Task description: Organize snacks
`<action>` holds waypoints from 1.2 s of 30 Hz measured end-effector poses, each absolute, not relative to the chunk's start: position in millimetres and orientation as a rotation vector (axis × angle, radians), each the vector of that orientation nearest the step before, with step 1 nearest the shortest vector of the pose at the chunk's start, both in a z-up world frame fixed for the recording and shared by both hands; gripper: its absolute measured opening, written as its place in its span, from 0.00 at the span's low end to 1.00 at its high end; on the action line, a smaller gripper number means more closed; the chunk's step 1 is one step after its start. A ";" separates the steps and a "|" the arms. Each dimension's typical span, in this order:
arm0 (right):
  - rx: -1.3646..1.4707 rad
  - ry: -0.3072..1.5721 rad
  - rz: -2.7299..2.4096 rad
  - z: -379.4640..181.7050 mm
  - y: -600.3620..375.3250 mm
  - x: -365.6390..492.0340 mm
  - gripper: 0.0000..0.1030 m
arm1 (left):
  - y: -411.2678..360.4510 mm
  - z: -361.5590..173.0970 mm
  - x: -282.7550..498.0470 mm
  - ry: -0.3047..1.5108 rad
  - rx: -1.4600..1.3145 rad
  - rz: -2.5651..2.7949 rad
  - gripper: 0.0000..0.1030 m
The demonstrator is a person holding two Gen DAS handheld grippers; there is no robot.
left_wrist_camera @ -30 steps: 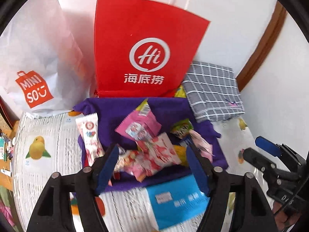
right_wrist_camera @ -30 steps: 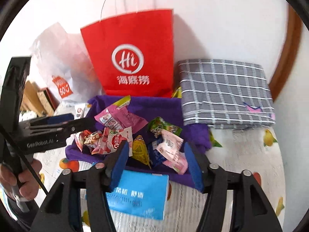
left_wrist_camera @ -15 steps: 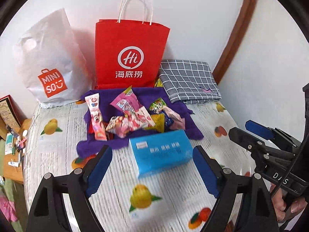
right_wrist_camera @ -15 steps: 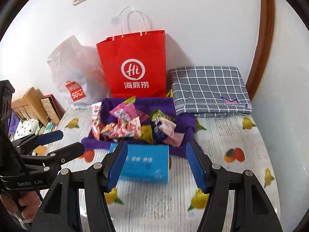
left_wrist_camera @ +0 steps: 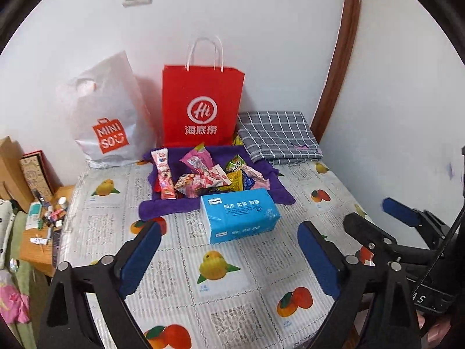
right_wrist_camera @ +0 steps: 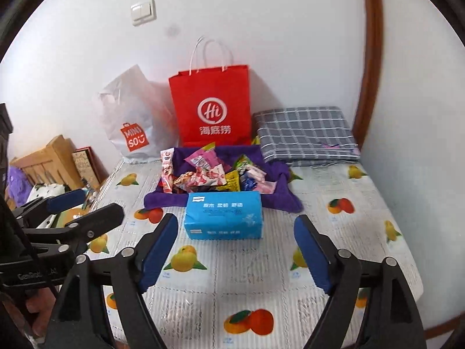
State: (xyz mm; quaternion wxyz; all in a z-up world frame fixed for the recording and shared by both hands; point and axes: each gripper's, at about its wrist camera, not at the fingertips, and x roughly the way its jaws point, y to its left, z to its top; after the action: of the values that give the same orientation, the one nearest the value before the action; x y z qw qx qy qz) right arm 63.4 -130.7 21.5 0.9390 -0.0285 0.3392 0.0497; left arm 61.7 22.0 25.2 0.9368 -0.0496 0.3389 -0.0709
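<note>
Several snack packets (left_wrist_camera: 203,177) (right_wrist_camera: 215,174) lie piled on a purple cloth (left_wrist_camera: 162,208) (right_wrist_camera: 162,199) at the far middle of the table. A blue tissue pack (left_wrist_camera: 239,213) (right_wrist_camera: 223,213) lies just in front of the pile. My left gripper (left_wrist_camera: 229,250) is open and empty, held back over the table's near part. My right gripper (right_wrist_camera: 235,247) is open and empty too, also well short of the tissue pack. Each gripper shows at the edge of the other's view, the right one (left_wrist_camera: 386,221) and the left one (right_wrist_camera: 84,206).
A red paper bag (left_wrist_camera: 202,107) (right_wrist_camera: 210,107) and a white MINISO plastic bag (left_wrist_camera: 109,119) (right_wrist_camera: 133,122) stand against the back wall. A folded grey checked cloth (left_wrist_camera: 277,136) (right_wrist_camera: 308,131) lies at the back right. The fruit-print tablecloth (left_wrist_camera: 215,276) covers the table; clutter sits off its left edge.
Both grippers have pulled back and up from the snack pile, so the whole table now shows. Both stay open and empty. The snacks and tissue pack have not moved.
</note>
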 end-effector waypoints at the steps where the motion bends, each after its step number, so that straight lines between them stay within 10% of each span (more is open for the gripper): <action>1: -0.071 0.678 0.086 23.2 -131.7 53.0 0.88 | 21.7 26.1 55.1 0.683 -0.100 -0.137 0.96; 36: -0.051 0.622 0.011 23.8 -168.3 -43.3 0.95 | 3.5 40.6 -30.1 0.596 -0.056 -0.089 0.98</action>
State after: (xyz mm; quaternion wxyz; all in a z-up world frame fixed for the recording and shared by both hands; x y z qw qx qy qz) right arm -43.3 -168.3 23.8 0.9517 -0.0252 0.3060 0.0055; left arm -30.1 3.5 40.6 0.9546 -0.0277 0.2933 -0.0438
